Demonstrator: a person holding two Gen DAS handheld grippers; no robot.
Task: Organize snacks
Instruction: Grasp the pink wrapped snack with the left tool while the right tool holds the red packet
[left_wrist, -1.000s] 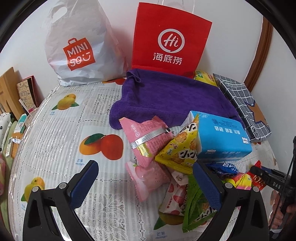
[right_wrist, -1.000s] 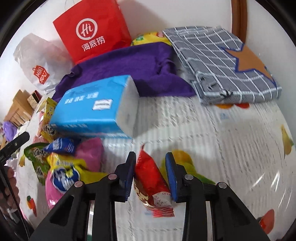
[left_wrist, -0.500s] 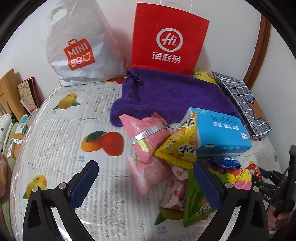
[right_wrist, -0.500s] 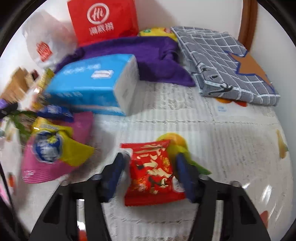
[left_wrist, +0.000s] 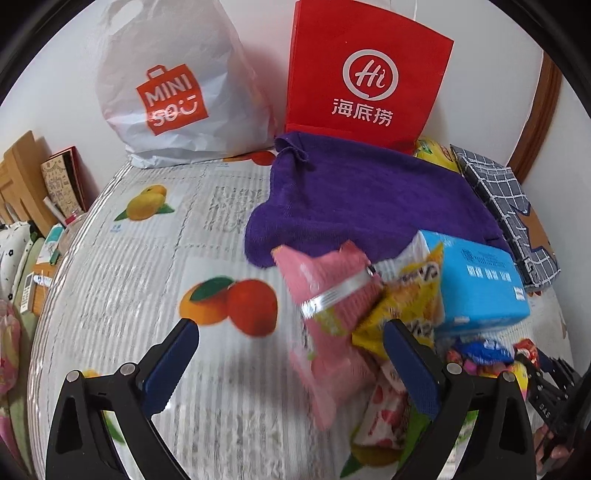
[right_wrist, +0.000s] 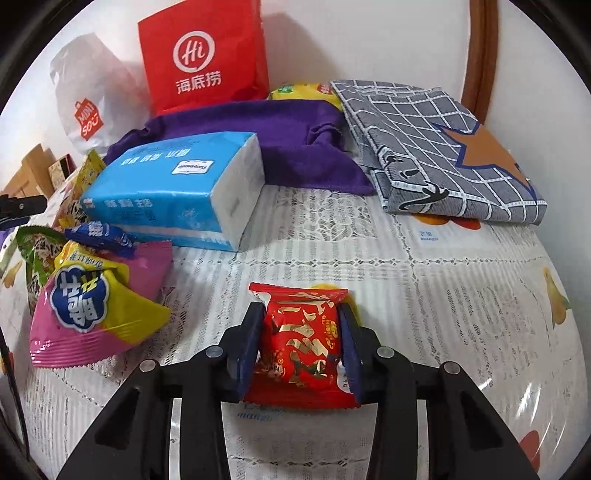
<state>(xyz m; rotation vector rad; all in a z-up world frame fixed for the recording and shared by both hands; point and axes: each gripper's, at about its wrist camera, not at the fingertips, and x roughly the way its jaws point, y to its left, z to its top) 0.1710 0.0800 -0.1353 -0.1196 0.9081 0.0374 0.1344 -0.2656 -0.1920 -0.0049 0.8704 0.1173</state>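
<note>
My right gripper (right_wrist: 301, 328) is shut on a red snack packet (right_wrist: 301, 339) and holds it just above the tablecloth. A pile of snacks lies to its left: a pink and yellow bag (right_wrist: 88, 299), a small blue packet (right_wrist: 99, 234) and a green bag (right_wrist: 35, 247). My left gripper (left_wrist: 291, 354) is open and empty, over the cloth just left of the pile. In the left wrist view a pink packet (left_wrist: 328, 295), a yellow bag (left_wrist: 402, 302) and a strawberry packet (left_wrist: 384, 410) lie by its right finger (left_wrist: 410, 365).
A blue tissue pack (right_wrist: 173, 188) sits behind the pile. A purple towel (left_wrist: 369, 199), a red paper bag (left_wrist: 365, 77), a white Miniso bag (left_wrist: 170, 88) and a folded grey checked cloth (right_wrist: 443, 147) lie at the back. Wooden shelves (left_wrist: 22, 173) stand off the left edge.
My right gripper has turned the red packet flat and moved it right, away from the pile. My left gripper has shifted slightly left and closer to the table.
</note>
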